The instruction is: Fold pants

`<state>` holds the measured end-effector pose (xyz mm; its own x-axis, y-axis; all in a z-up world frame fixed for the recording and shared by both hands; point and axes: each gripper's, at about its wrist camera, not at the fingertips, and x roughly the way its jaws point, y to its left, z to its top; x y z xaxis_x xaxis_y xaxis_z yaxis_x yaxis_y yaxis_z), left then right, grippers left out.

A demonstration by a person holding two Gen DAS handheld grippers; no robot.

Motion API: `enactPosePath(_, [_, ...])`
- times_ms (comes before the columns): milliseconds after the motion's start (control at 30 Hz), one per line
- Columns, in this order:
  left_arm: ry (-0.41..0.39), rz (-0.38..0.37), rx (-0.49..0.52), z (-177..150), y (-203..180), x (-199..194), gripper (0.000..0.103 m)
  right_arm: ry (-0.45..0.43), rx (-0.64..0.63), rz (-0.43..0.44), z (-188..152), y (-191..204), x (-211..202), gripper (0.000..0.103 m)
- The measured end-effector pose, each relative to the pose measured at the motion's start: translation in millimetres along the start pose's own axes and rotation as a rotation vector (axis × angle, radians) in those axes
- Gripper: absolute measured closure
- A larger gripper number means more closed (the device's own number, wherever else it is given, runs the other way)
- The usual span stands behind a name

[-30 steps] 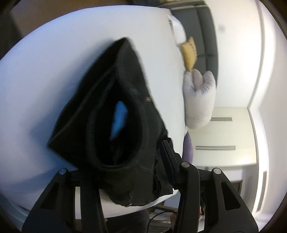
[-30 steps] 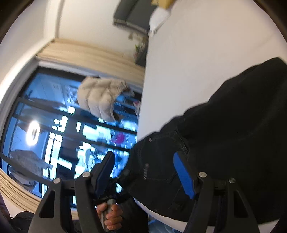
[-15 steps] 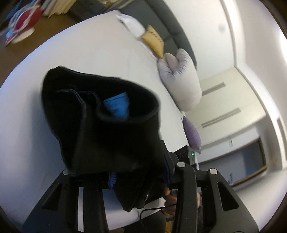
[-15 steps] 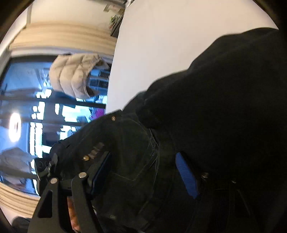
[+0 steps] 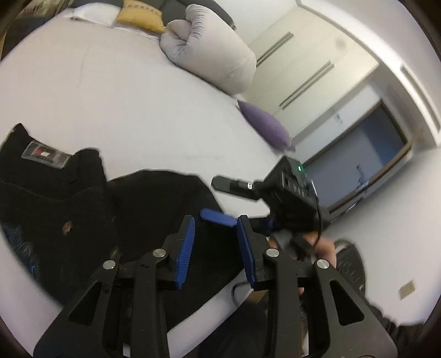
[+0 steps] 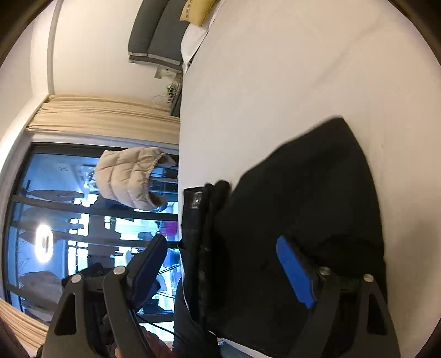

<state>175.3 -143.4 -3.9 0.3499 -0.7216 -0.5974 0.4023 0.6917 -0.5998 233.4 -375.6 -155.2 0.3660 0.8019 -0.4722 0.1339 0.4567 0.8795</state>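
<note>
Black pants (image 5: 154, 203); white bed (image 5: 124, 110); purple pillow (image 5: 264, 126); yellow cushion (image 5: 140, 15)

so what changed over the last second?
The left gripper let go of the pants: they were draped over its fingers a second ago, now they lie folded on the bed with nothing between the closing jaws. The right gripper is opening over the fold. Pillows unchanged.
</note>
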Motion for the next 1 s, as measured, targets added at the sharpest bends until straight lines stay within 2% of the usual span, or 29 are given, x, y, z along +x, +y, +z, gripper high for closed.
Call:
enactPosePath(100, [-0.025, 0.143, 0.095, -11.9, -1.9, -26.0, 0.07, 0.023, -0.001, 0.018, -5.9, -7.8, 11.9, 0.017])
enactPosePath(133, [-0.026, 0.195, 0.098, -16.6, -0.9, -34.5, 0.059, 0.028, 0.0, 0.026, -5.4, -8.2, 17.4, 0.015])
enactPosePath(167, [-0.031, 0.24, 0.077, -14.3, 5.7, -40.3, 0.053, 0.033, 0.006, 0.043, -4.3, -7.0, 24.3, 0.014])
enactPosePath(233, [-0.065, 0.224, 0.016, -25.7, 13.1, -58.3, 0.041, 0.068, 0.019, 0.077, 0.0, 4.4, 44.5, 0.013])
enactPosePath(300, [-0.105, 0.228, -0.027, -31.1, 19.4, -74.0, 0.031, 0.104, -0.023, 0.058, 1.3, 20.0, 61.2, 0.011])
enactPosePath(400, [-0.115, 0.208, -0.09, -41.6, 34.7, -89.5, 0.03, 0.179, -0.1, -0.032, -0.4, 38.9, 92.1, 0.011])
enactPosePath(500, [-0.104, 0.184, -0.171, -47.4, 54.6, -102.4, 0.03, 0.223, -0.051, -0.084, 3.0, 34.6, 118.5, 0.016])
enactPosePath(567, [-0.093, 0.165, -0.192, -47.6, 70.4, -116.3, 0.03, 0.215, -0.033, -0.112, 5.3, 35.1, 129.7, 0.02])
enactPosePath(600, [-0.091, 0.161, -0.199, -51.7, 84.8, -125.4, 0.03, 0.214, -0.046, -0.111, 4.7, 38.6, 132.4, 0.026])
enactPosePath(633, [-0.091, 0.158, -0.206, -53.2, 93.2, -126.3, 0.03, 0.214, -0.07, -0.109, 3.2, 43.1, 135.7, 0.045])
enactPosePath(667, [-0.088, 0.148, -0.218, -55.2, 96.1, -127.9, 0.03, 0.22, -0.097, -0.125, 1.8, 48.0, 139.5, 0.055])
enactPosePath(733, [-0.081, 0.133, -0.234, -58.4, 103.9, -124.7, 0.03, 0.2, -0.131, -0.194, 1.6, 51.1, 142.5, 0.084])
enactPosePath(800, [-0.072, 0.12, -0.249, -61.3, 107.8, -124.6, 0.03, 0.162, -0.161, -0.21, -0.9, 56.2, 139.4, 0.089])
enactPosePath(900, [-0.075, 0.106, -0.251, -63.1, 108.6, -127.1, 0.03, 0.107, -0.251, -0.277, -11.1, 75.5, 130.0, 0.091])
enactPosePath(1000, [-0.081, 0.1, -0.258, -63.5, 115.9, -125.5, 0.03, 0.01, -0.31, -0.272, -22.3, 96.0, 107.5, 0.092])
